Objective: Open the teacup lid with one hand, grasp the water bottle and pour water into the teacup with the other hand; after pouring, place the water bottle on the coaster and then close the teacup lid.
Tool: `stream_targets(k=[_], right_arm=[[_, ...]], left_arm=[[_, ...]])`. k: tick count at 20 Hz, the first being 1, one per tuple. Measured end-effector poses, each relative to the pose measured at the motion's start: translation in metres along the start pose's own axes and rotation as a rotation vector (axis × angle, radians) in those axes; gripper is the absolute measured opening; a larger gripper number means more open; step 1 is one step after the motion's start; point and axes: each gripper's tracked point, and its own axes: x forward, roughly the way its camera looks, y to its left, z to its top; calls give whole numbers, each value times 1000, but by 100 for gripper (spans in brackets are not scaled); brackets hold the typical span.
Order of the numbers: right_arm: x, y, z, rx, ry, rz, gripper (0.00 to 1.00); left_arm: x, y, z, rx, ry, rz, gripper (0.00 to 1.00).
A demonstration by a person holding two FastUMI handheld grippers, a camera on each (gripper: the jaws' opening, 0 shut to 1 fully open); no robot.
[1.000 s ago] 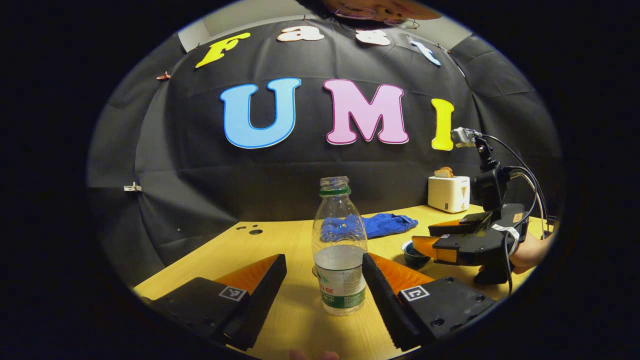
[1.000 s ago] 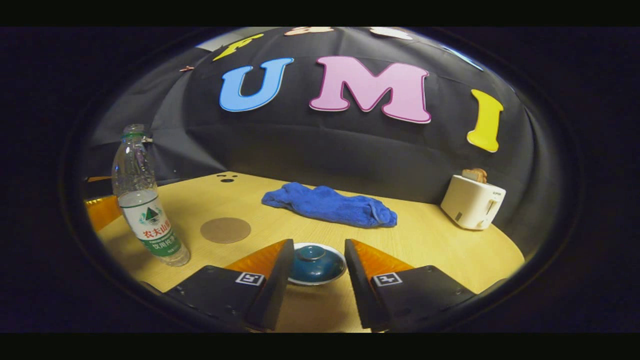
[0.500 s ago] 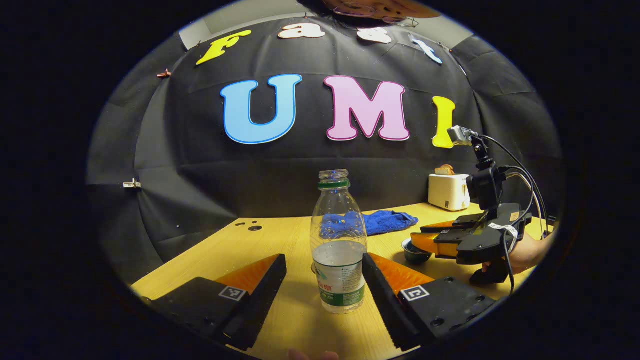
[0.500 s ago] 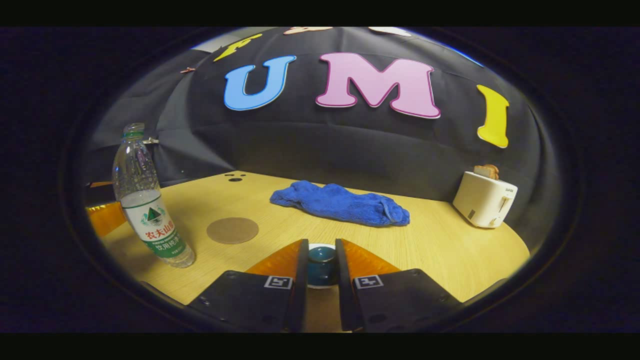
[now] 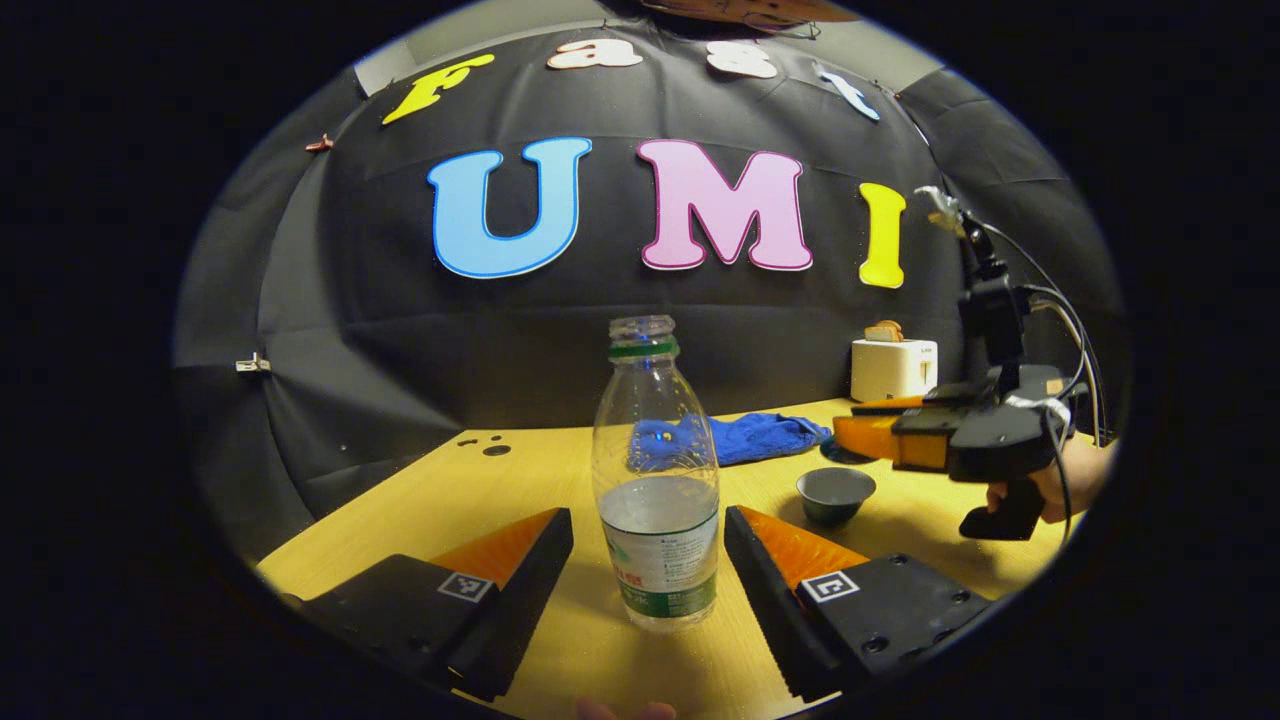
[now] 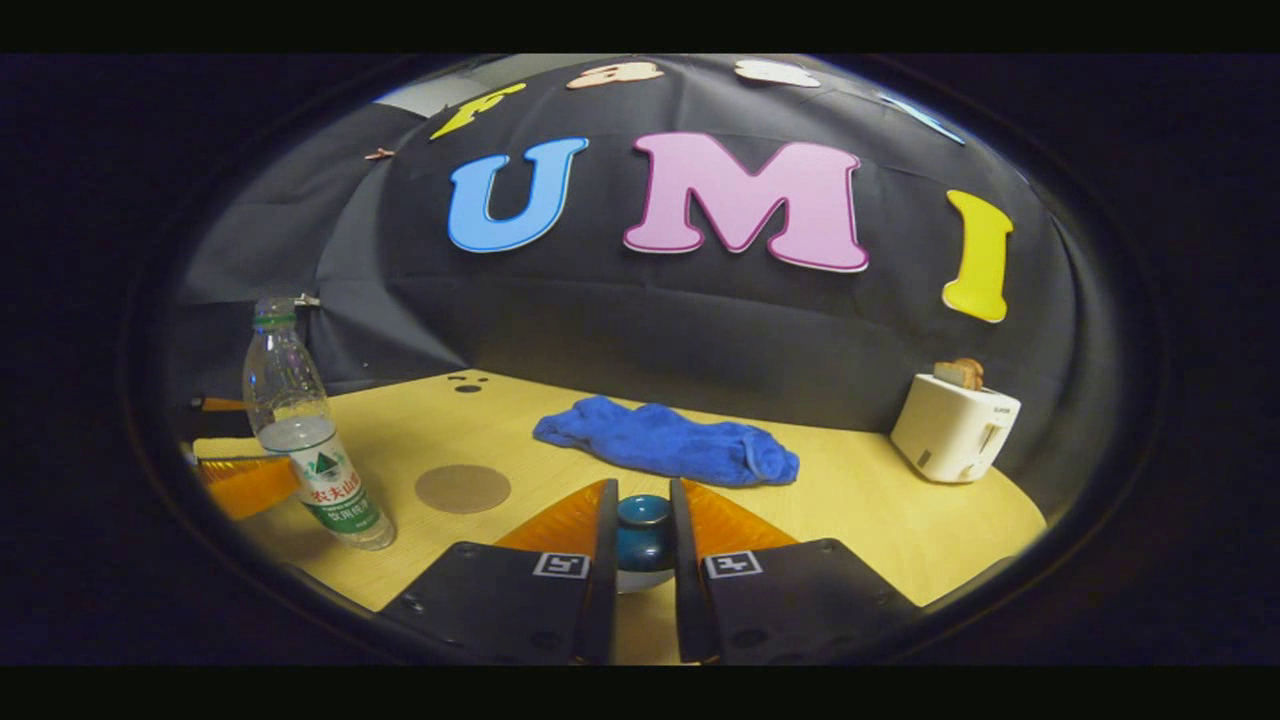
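An uncapped, half-full water bottle [image 5: 655, 500] stands on the wooden table between the fingers of my left gripper [image 5: 648, 522], which is open with a gap on both sides. To the right sits the small dark teacup [image 5: 835, 494], uncovered. Above it my right gripper [image 5: 850, 437] holds the teal lid [image 5: 832, 453] in the air. In the right gripper view, my right gripper [image 6: 642, 492] is shut on the knob of the lid [image 6: 642, 535]. The bottle [image 6: 310, 450] stands at the left, with the round brown coaster [image 6: 462, 488] just right of it.
A blue towel [image 6: 665, 440] lies at the back middle of the table [image 6: 880, 500]. A white toaster [image 6: 950, 425] with a slice in it stands at the back right. A hand [image 5: 1065, 480] holds the right gripper.
My right gripper shut on the lid knob, then lifted the lid off the teacup, which now stands uncovered. My left gripper stayed open around the bottle, drawing slightly closer.
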Motion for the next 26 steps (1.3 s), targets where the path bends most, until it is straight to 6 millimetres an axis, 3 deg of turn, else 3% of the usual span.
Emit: stream_targets(k=[4, 10, 12, 13, 21, 22, 24, 25, 26], right_arm=[[-15, -37, 10, -22, -19, -54, 27], [-36, -84, -2, -20, 8, -141, 27], [-40, -93, -4, -23, 12, -153, 27], [-42, -96, -5, -25, 15, -158, 27], [-51, -117, -2, -38, 2, -170, 27], [-52, -119, -1, -37, -2, -171, 27], [-55, -124, 0, -33, -10, -173, 27], [-56, -127, 1, -30, -13, -173, 31], [-58, -129, 1, -25, -19, -172, 22]], left_arm=[[13, -1, -12, -20, 30, 6, 96], [29, -3, -29, -31, 69, -4, 95], [26, -1, -27, -17, 74, 6, 79], [28, 0, -27, 12, 81, 9, 78], [51, 27, -17, 628, 237, -10, 77], [55, 26, -17, 701, 259, -22, 72], [59, 22, -17, 790, 276, -41, 76], [61, 17, -20, 813, 290, -53, 76], [64, 11, -21, 840, 305, -60, 76]])
